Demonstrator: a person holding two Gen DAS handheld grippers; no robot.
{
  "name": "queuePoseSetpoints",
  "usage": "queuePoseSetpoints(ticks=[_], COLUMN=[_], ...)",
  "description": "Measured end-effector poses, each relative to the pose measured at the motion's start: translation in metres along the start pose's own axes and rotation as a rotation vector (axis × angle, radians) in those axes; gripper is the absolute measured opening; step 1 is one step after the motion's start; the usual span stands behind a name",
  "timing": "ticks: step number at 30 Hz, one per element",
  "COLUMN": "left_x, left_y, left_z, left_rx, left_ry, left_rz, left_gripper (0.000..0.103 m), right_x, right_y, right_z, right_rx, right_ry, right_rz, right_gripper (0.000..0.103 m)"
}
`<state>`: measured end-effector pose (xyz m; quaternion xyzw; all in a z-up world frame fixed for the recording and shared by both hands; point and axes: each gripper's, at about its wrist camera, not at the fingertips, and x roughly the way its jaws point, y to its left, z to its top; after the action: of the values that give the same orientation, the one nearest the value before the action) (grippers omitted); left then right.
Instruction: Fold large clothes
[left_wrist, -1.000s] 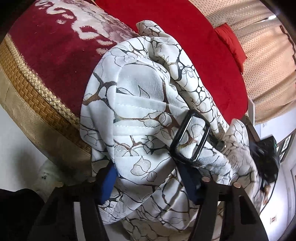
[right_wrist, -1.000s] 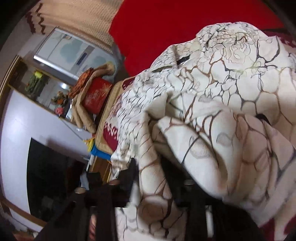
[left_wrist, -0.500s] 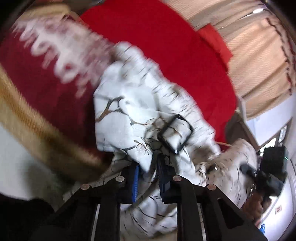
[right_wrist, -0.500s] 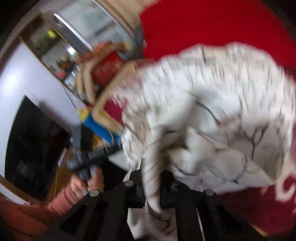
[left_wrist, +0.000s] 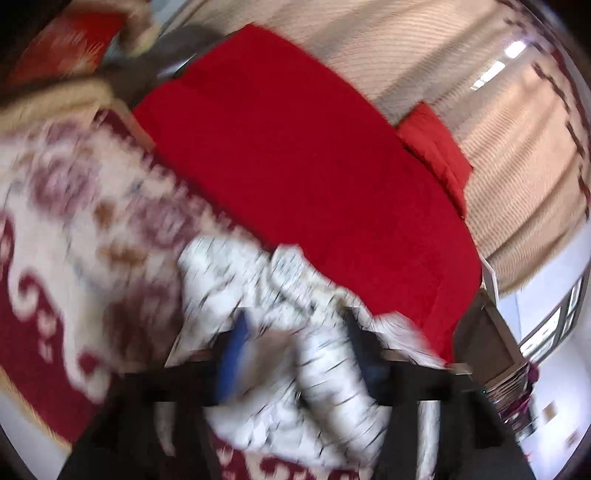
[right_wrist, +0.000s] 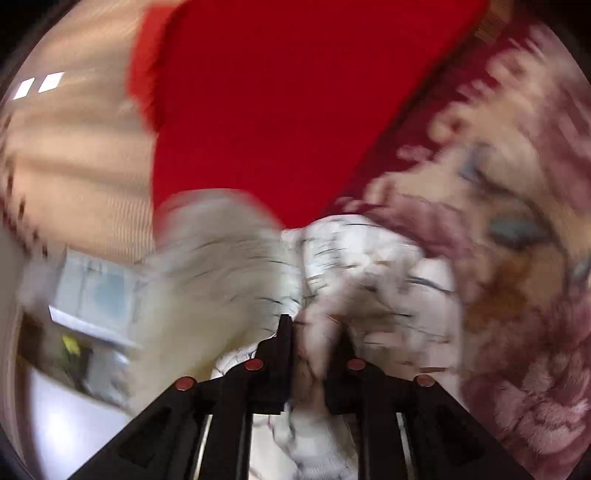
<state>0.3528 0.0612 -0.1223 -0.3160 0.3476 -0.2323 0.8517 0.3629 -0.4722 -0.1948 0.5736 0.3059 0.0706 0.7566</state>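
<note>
The white garment (left_wrist: 236, 273) with a dark branch print lies bunched on the bed, blurred by motion. My left gripper (left_wrist: 299, 339) stands low over it. Its jaws are wide apart and opening, and a roll of the garment lies loosely between the blue pads (left_wrist: 236, 339). In the right wrist view the same garment (right_wrist: 369, 258) fills the middle. My right gripper (right_wrist: 314, 332) has narrow jaws with a fold of the cloth pinched between them, and those jaws are starting to open.
The garment rests on a red and cream patterned blanket (left_wrist: 74, 221) beside a plain red bedspread (left_wrist: 295, 147). A red pillow (left_wrist: 436, 147) lies at the far side. Beige curtains (left_wrist: 480, 74) hang behind the bed. A window (left_wrist: 554, 325) shows at the right.
Both views have swung and blurred. The left gripper rose away from the garment, shut on cloth, then spread wide again. The right gripper narrowed onto a fold and rolled toward the bed.
</note>
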Motion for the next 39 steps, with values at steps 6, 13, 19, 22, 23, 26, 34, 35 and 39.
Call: queuePoseSetpoints(ticks=[6,13,19,22,23,26,34,35,39], left_x=[0.014,0.078,0.120,0.118,0.117,0.111,0.149,0.161,0.211], left_y=[-0.002,-0.071,-0.076,-0.092,-0.096,-0.109,-0.082,-0.070,-0.004], left_z=[-0.067,-0.080,-0.088,-0.074,-0.067,-0.035,0.076,0.085,0.103], left_rx=[-0.096,-0.013,-0.063,-0.002,0.009,0.047,-0.061,-0.102,-0.325], left_ry=[0.185,0.390,0.453,0.423,0.411,0.359,0.219,0.221,0.258], left_rz=[-0.145,-0.148,-0.165,-0.184,-0.196,-0.239,-0.213,-0.198,-0.133], left_gripper=[0.075,0.090,0.063,0.012,0.010,0.009,0.009,0.009,0.009], right_x=[-0.016,-0.013,0.001,0.013,0.015,0.009,0.010,0.014,0.040], right_y=[0.038,0.042,0.039,0.035,0.036,0.048,0.051,0.045,0.016], right_z=[-0.010,-0.030,-0.045,-0.046,-0.046,-0.041,0.009,0.018,0.052], right_rx=[-0.202,-0.277,-0.366,-0.373,-0.377,-0.396,-0.284,-0.260,-0.110], right_ry=[-0.035,0.139,0.225,0.229,0.226,0.186,-0.011,-0.032,-0.061], right_rz=[0.048,0.015,-0.044,-0.114,-0.109,-0.035,0.085,0.080,0.087], right_gripper=[0.084,0.073,0.030,0.017,0.013,0.009,0.008,0.008,0.008])
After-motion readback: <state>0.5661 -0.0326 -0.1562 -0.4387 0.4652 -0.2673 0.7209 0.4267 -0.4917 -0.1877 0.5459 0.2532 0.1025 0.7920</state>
